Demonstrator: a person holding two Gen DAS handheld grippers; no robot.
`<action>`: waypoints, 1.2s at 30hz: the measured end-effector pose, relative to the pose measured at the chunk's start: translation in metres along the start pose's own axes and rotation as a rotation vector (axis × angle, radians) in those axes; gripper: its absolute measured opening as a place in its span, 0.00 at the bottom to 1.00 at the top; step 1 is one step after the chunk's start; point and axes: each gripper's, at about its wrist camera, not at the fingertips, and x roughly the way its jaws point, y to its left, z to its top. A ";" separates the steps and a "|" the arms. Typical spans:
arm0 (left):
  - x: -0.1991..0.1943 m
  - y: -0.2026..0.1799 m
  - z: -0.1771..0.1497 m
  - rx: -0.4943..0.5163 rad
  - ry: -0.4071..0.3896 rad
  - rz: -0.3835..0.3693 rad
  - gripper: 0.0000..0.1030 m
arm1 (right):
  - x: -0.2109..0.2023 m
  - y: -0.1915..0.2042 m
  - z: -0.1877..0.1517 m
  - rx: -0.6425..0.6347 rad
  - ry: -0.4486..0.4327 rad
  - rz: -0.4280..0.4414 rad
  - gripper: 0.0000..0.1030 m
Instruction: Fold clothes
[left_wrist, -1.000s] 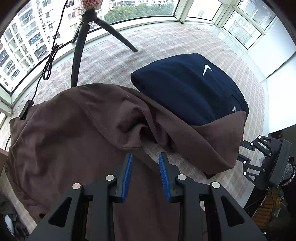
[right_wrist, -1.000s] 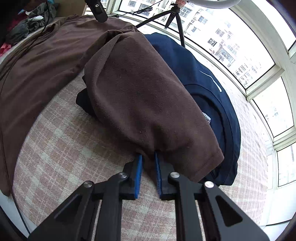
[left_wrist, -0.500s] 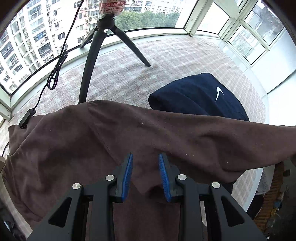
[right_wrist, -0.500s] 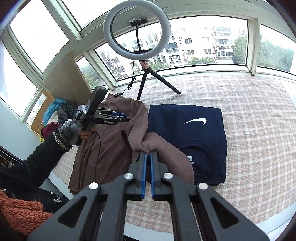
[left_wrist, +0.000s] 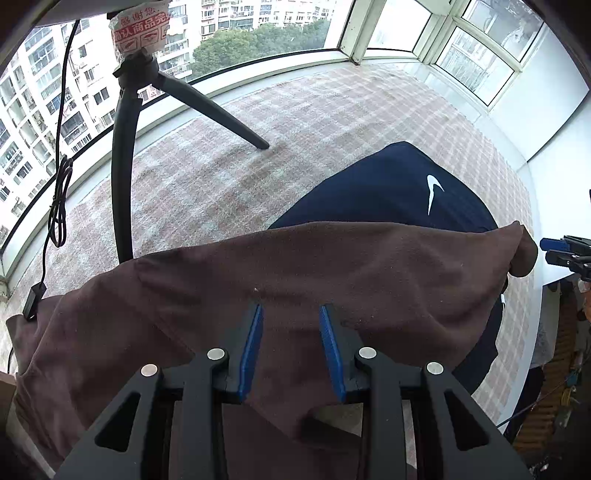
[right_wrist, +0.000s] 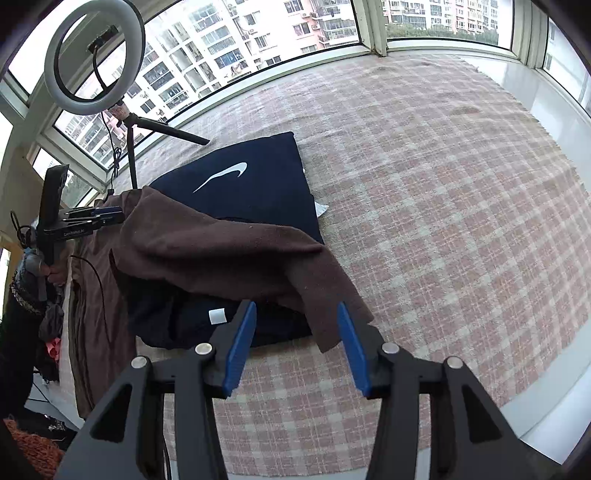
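left gripper (left_wrist: 291, 314) — jaws parted, blue pads either side of a gap, tips low over cloth, pinching nothing | right gripper (right_wrist: 296, 312) — jaws spread wide, empty | left hand (right_wrist: 51, 271) — dark sleeve, wrapped round left gripper's handle

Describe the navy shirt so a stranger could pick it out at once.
Start at the ring light by the window. On the checked cloth in front of its tripod lies the navy shirt, folded flat. A white swoosh marks it; the brown shirt draped over its near edge is plain.
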 end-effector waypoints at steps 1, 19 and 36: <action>0.001 0.001 -0.002 -0.006 0.003 -0.001 0.30 | 0.001 -0.002 -0.005 0.000 -0.015 -0.003 0.45; 0.021 0.021 0.014 -0.071 0.029 0.050 0.30 | 0.011 -0.035 0.021 0.117 -0.100 0.344 0.06; 0.010 -0.024 0.036 0.038 -0.060 -0.001 0.30 | 0.022 -0.074 0.058 0.381 0.124 0.343 0.06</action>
